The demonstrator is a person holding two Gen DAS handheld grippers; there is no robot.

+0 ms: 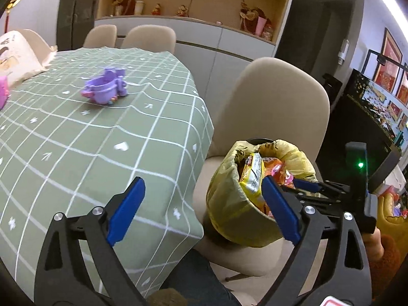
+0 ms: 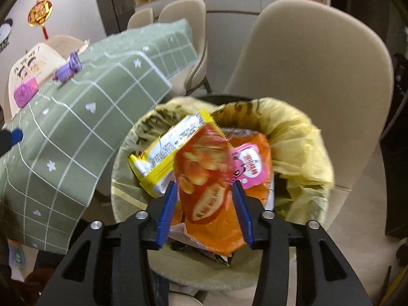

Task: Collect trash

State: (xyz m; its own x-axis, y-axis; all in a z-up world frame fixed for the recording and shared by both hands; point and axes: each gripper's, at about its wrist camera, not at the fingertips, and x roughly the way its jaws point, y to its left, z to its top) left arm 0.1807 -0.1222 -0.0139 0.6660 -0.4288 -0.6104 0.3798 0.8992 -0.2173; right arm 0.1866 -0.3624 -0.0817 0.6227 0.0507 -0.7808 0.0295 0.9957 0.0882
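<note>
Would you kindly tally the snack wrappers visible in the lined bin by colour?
Yellow and white crinkled foil wrapper: 1
Orange plastic snack wrapper between the right gripper fingers: 1
Pink and orange printed wrapper: 1
Total: 3, all over the yellow-lined bin.

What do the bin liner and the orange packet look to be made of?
Bin liner: thin yellow plastic film, semi-translucent, crinkled and folded over the rim. Orange packet: glossy printed plastic wrapper, probably foil-lined; it shines and creases. It sits between the right hand-held gripper fingers, above the bin.
</note>
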